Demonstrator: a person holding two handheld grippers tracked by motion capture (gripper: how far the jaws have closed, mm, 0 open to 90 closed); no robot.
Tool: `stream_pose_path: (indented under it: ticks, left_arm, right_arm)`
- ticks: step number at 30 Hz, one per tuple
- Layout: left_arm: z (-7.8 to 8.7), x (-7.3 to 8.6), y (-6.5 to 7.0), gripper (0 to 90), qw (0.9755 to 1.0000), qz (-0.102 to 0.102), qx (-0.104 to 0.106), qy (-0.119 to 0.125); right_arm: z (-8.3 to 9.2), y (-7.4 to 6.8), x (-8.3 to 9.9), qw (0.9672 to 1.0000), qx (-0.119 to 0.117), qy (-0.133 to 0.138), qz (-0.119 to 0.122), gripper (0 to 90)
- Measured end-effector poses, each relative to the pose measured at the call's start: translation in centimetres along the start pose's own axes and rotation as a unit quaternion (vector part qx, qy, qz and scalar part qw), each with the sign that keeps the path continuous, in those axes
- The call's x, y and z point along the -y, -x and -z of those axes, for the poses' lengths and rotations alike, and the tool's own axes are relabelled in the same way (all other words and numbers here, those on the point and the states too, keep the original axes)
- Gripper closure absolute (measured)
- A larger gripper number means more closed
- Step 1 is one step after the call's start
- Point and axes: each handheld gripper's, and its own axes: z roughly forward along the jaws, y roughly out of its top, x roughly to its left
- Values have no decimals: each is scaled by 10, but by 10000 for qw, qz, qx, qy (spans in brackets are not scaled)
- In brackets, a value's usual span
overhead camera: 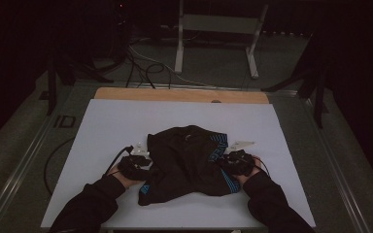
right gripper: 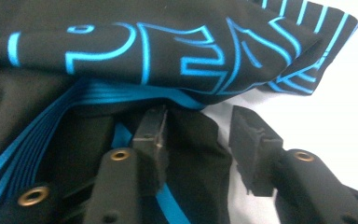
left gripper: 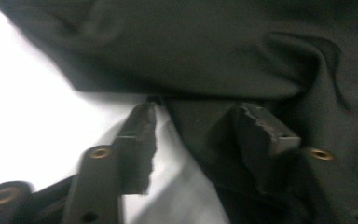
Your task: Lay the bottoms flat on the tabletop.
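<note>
Dim high view: a black garment (overhead camera: pixel 187 162) with blue trim is seen crumpled at lower centre of a white sheet (overhead camera: pixel 107 121), its shape hard to read. The left gripper (overhead camera: pixel 135 162) at its left edge and the right gripper (overhead camera: pixel 233 160) at its right edge are mostly hidden by hands and dark sleeves.

Left gripper view: the left gripper (left gripper: pixel 196 123) is seen with jaws parted, a fabric edge lying between them, pads not pressing; the cloth is matte, smooth, blurred, softly folded.

Right gripper view: the right gripper (right gripper: pixel 200 126) is seen with jaws apart, a dark fold between them, not clamped. Blue outlined lettering (right gripper: pixel 168 51) and ribbed blue stripes are shown, partly cut off at the top.
</note>
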Motion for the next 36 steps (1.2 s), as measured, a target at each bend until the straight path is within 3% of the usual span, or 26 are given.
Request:
stream_pose_path:
  ticks: [6, 9, 17, 27, 29, 36]
  left_arm:
    - [-5, -3, 3, 744, 9999, -46, 93, -45]
    - [-5, -4, 4, 869, 10000, -64, 3, -18]
    - [19, -2, -1, 885, 9996, 18, -126, 242]
    - [44, 9, -8, 890, 9988, 122, -319, 358]
    - [50, 11, -10, 891, 9985, 91, -415, 346]
    - [63, 22, -7, 891, 9983, 147, -445, 347]
  right_arm:
    - [0, -2, 1, 9998, -178, -1, -75, 788]
    - [1, -4, -1, 9999, -88, -41, -37, 874]
    - [20, -5, 0, 9999, 158, 18, 0, 896]
    - [60, -6, 11, 9983, 503, 303, -46, 896]
    - [69, -4, 16, 9978, 562, 342, -107, 896]
    - [92, 2, 39, 9962, 641, 390, -433, 896]
